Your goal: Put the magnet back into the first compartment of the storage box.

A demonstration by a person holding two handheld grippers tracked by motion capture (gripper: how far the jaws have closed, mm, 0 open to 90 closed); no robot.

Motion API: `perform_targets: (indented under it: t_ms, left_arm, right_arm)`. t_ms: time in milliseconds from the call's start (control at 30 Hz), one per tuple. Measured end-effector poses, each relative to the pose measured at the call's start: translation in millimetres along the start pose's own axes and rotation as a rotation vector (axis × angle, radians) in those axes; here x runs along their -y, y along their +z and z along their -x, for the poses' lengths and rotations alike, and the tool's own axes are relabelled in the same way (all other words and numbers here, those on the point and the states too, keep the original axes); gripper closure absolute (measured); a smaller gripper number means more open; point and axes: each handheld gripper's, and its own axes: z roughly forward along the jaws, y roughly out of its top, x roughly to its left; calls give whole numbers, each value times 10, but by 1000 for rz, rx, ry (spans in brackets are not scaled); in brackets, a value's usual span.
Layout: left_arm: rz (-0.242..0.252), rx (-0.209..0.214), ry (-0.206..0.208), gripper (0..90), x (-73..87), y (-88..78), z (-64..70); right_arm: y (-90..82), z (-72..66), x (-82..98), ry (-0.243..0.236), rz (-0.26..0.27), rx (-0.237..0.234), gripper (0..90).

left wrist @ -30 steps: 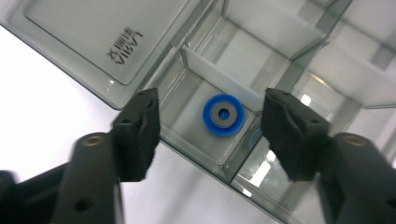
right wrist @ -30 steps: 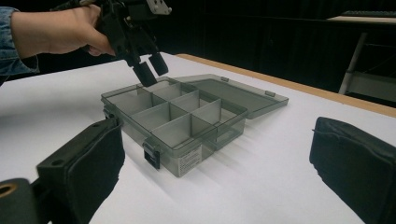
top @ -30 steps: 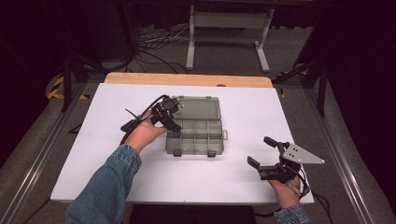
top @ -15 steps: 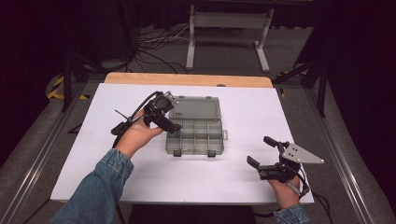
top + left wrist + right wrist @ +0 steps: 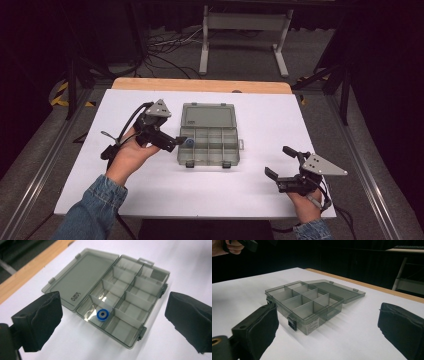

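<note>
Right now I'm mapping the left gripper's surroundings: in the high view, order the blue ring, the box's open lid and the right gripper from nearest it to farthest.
From the left gripper:
1. Blue ring, just past the jaws, in the box's left compartment.
2. Open lid, lying flat on the box's far side.
3. Right gripper, near the table's right front corner.

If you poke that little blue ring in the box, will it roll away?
Probably not far. The blue ring lies flat, so it would likely slide rather than roll. The compartment walls of the organizer box around it should stop it. It looks small and probably light.
</note>
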Motion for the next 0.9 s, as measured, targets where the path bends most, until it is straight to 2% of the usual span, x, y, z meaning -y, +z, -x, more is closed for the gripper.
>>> perform_targets:
  t_ms: [33,100,167,200,400,600,733,900]
  left_arm:
    - [23,3,-1,13,34,-44,17]
    - [34,0,-1,15,60,-78,23]
    - [83,20,-16,15,164,-178,34]
    - [83,20,-16,16,164,-178,34]
    - [206,37,-32,16,404,-325,53]
    - [315,24,-42,16,640,-433,98]
    - [392,52,-66,21,808,-489,129]
    - [453,26,-44,18,991,-529,185]
  right_arm:
    - [0,1,1,0,0,1,40]
    - [-2,4,2,0,0,3,40]
    - [-3,5,2,0,1,3,40]
    - [-3,5,2,0,1,3,40]
    - [-7,6,1,-3,1,6,40]
    - [-11,3,7,-4,-1,9,40]
    - [-16,4,14,-7,-1,13,40]
    - [-18,-1,19,-13,-2,17,40]
